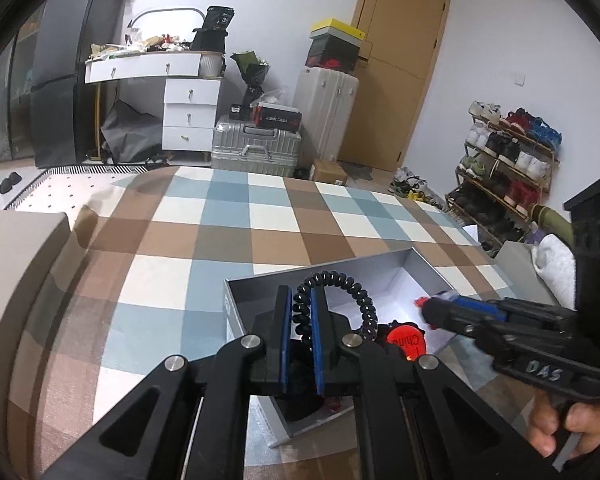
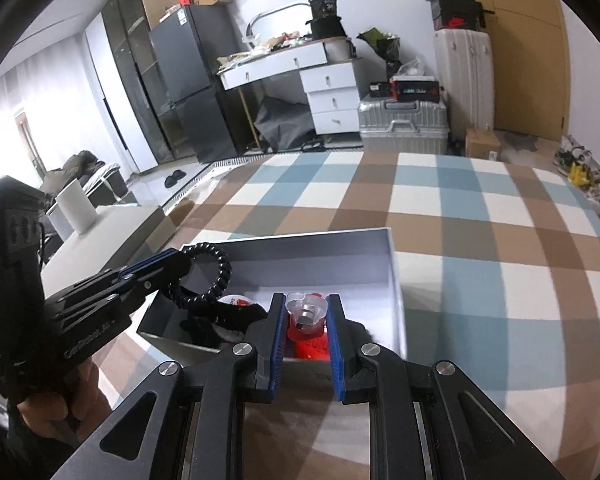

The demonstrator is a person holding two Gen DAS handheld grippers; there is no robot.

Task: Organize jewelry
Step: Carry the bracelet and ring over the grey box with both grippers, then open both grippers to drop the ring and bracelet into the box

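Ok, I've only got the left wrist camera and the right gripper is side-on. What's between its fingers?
Observer: In the right wrist view, the right gripper straddles a clear-topped red piece with a silvery part inside, over the box.
Operator: Is it clamped?
Observer: Cannot tell. The fingers sit close on both sides of it.
Operator: Anything off to my left?
Observer: A white cylinder stands on the grey side table, beyond the left gripper holding the black coil band.
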